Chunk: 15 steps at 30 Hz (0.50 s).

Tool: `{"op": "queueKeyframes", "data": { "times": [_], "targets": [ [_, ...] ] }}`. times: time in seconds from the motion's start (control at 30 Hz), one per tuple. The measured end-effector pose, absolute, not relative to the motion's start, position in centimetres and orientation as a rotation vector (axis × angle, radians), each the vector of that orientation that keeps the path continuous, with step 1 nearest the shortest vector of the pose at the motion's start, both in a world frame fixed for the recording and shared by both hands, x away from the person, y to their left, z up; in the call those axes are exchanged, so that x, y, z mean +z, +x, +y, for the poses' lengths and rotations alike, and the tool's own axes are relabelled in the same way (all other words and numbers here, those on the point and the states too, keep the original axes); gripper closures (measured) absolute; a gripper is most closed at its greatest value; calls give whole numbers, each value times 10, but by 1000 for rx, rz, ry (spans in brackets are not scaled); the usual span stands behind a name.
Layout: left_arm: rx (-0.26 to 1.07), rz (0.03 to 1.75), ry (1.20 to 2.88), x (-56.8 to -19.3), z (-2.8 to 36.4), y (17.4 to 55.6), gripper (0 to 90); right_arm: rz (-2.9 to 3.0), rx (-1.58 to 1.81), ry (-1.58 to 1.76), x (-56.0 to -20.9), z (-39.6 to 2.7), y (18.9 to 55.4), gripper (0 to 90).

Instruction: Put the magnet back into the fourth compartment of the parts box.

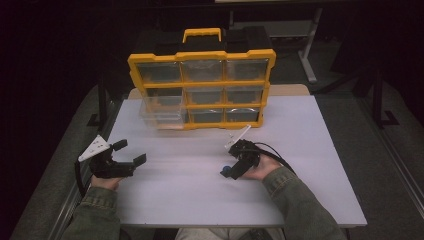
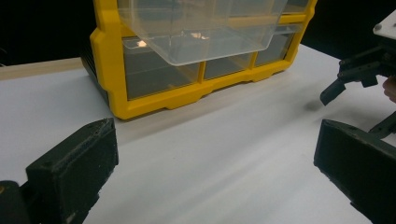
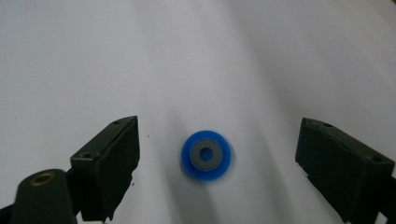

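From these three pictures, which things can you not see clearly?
- Blue disc: in the high view the right gripper covers most of it.
- Organizer drawer contents: dim, glare on the fronts.
- Pulled-out clear drawer: top cut off by the left gripper view's edge.
- Left gripper jaws: cropped in its own view.

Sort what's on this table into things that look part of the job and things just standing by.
Likely in play:
blue disc, between the open right hand-held gripper jaws
pulled-out clear drawer
yellow organizer

Standing by:
left hand-held gripper, open
white table
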<state>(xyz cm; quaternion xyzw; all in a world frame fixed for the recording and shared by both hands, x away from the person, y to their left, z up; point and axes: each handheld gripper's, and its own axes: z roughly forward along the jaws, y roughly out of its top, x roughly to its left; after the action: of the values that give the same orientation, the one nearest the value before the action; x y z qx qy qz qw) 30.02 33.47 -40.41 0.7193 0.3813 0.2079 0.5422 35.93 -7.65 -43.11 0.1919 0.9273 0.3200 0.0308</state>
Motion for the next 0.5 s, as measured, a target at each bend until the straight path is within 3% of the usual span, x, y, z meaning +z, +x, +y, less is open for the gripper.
{"op": "queueKeyframes", "data": {
  "times": [0.27, 0.5],
  "targets": [
    [494, 905, 1712, -404, 334, 300, 0, 2867, 961, 579, -436, -74, 359, 196],
    [493, 902, 1711, -404, 334, 300, 0, 2898, 958, 543, -438, -72, 356, 360]
  ]
}}
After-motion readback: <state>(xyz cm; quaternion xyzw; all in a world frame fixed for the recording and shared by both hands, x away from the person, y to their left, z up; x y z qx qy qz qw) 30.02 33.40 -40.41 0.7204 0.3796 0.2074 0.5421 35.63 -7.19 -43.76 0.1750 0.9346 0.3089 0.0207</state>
